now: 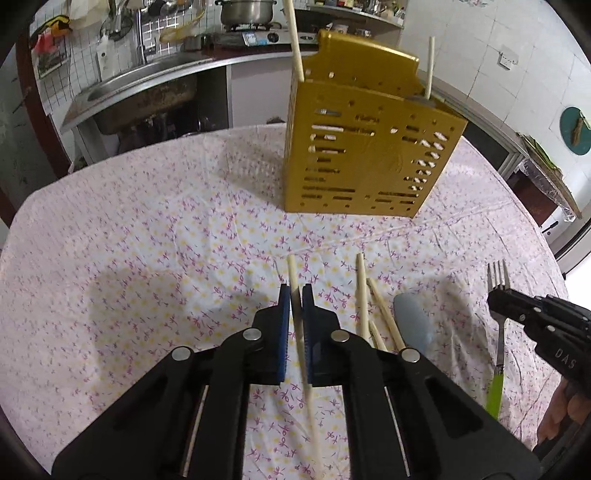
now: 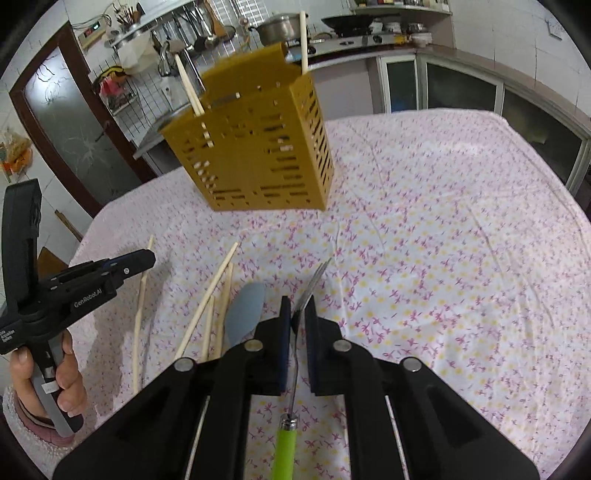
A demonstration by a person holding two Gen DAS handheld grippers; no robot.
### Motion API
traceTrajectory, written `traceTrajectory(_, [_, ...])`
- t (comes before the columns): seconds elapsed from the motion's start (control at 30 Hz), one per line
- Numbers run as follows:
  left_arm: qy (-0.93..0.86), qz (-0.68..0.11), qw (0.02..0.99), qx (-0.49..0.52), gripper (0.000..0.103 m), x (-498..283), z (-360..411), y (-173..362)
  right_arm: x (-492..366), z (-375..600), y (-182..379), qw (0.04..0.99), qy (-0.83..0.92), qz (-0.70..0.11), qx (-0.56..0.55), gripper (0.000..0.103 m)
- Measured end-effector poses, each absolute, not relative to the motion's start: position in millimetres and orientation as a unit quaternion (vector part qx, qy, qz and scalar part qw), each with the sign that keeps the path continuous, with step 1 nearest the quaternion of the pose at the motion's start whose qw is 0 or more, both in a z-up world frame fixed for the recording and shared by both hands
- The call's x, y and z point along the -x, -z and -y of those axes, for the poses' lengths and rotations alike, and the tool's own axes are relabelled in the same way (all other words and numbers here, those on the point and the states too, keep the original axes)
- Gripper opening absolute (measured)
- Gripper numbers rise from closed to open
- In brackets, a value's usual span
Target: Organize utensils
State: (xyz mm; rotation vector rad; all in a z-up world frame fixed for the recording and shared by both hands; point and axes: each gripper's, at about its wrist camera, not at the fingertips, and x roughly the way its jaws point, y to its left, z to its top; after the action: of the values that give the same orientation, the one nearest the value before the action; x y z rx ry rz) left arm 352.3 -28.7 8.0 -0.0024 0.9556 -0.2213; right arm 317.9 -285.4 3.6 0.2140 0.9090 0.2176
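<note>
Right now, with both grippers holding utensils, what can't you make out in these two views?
- Left wrist: chopstick's lower end, blurred and cut off at the bottom edge.
- Right wrist: fork's green handle end, cut off by the bottom edge.
- Both: contents of the yellow utensil holder, hidden by its slotted walls.
- Left wrist: grey spoon's handle, behind the left gripper.

"DAS" is read in pale letters on the black body of the right tool (image 1: 496,301), at the right edge of the left wrist view. "GenRobot.AI" is printed in white along the arm of the left tool (image 2: 149,258), at the left of the right wrist view. Lower on that same body, at the far left edge, small white lettering in three lines is seen; only "System" is made out, the rest is too small. Red digits glow on a small box (image 2: 90,31) in the upper left, unreadable.
</note>
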Motion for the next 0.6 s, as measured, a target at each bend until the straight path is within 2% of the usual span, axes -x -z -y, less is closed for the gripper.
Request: traceTrajectory(0.6, [0.128, -0.39, 0.912, 0.014, 0.004, -324.9, 14.0, -60.7, -296.0, 292.4, -38.5, 0.922, -0.106, -0.36, -0.092, 0.006])
